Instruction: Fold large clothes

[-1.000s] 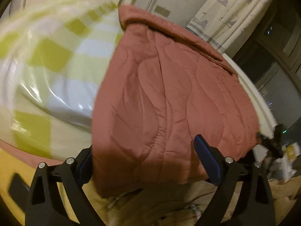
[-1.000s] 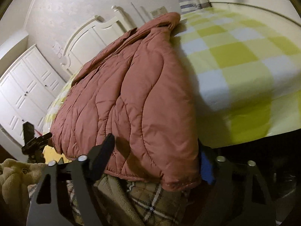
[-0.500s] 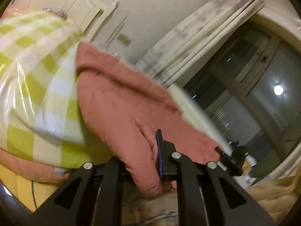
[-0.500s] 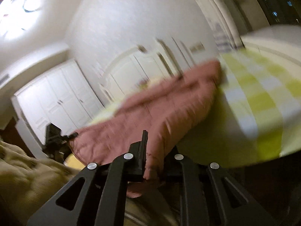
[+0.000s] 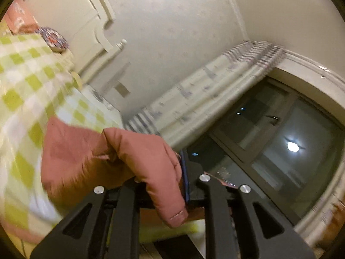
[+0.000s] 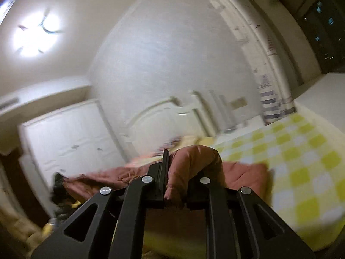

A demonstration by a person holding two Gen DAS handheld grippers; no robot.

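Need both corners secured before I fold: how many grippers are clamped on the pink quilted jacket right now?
2. The left gripper pinches a puffy edge of the pink quilted jacket; the right gripper pinches another edge above the green-checked bed.

Both tools point roughly level, the left tool (image 5: 166, 177) and the right tool (image 6: 183, 174) each clamped tight on pink padded fabric (image 5: 90, 157).
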